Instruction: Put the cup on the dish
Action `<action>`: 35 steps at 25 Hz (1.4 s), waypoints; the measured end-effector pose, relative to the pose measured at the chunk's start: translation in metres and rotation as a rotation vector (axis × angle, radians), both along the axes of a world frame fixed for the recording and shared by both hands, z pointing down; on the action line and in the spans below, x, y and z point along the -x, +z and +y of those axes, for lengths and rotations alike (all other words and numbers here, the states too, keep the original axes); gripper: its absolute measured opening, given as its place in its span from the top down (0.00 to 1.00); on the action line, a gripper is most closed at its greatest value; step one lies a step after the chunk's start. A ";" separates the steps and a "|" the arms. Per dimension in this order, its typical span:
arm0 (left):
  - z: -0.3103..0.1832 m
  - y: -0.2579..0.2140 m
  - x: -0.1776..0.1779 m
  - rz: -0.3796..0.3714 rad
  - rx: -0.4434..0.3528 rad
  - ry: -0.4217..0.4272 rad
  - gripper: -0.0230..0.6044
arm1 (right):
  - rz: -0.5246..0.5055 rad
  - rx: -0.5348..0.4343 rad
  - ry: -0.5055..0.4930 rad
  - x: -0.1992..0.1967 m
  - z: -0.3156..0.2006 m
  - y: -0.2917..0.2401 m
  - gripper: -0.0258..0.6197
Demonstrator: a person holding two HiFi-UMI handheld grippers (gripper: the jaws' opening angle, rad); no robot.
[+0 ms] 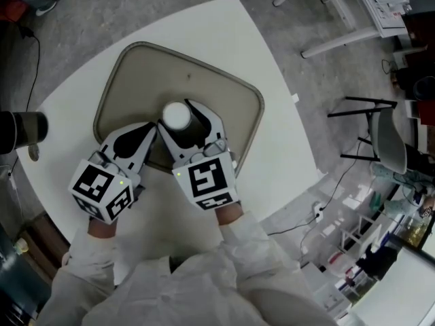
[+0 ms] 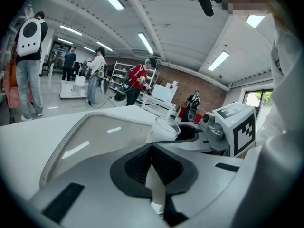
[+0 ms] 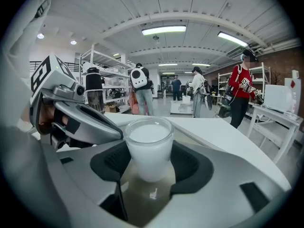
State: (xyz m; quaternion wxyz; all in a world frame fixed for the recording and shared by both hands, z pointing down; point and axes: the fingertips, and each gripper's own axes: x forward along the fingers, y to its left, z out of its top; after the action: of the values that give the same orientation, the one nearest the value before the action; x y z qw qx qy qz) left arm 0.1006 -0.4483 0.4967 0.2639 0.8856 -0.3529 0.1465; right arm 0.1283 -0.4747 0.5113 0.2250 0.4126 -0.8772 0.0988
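We see the white cup [image 3: 151,146] upright over the dish [image 1: 136,66]; whether it is filled we cannot tell. The right gripper [image 1: 185,119] is wide apart and clamped on the cup. The left gripper [image 2: 152,151], jaws together, holds nothing.

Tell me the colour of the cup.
Milky white: a frosted white round cup, seen best in the right gripper view.
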 end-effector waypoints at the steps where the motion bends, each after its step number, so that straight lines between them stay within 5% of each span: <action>1: -0.001 0.000 0.000 -0.001 0.001 0.002 0.95 | -0.007 0.003 0.003 0.000 -0.001 0.000 0.55; 35: 0.034 -0.052 0.008 -0.072 -0.068 0.010 0.95 | -0.004 0.065 0.060 -0.005 0.015 0.006 0.49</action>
State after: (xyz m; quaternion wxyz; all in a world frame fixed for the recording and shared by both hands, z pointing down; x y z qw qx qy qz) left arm 0.0929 -0.4138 0.4443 0.2202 0.8901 -0.3622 0.1677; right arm 0.1329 -0.4600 0.5177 0.2336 0.4307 -0.8613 0.1348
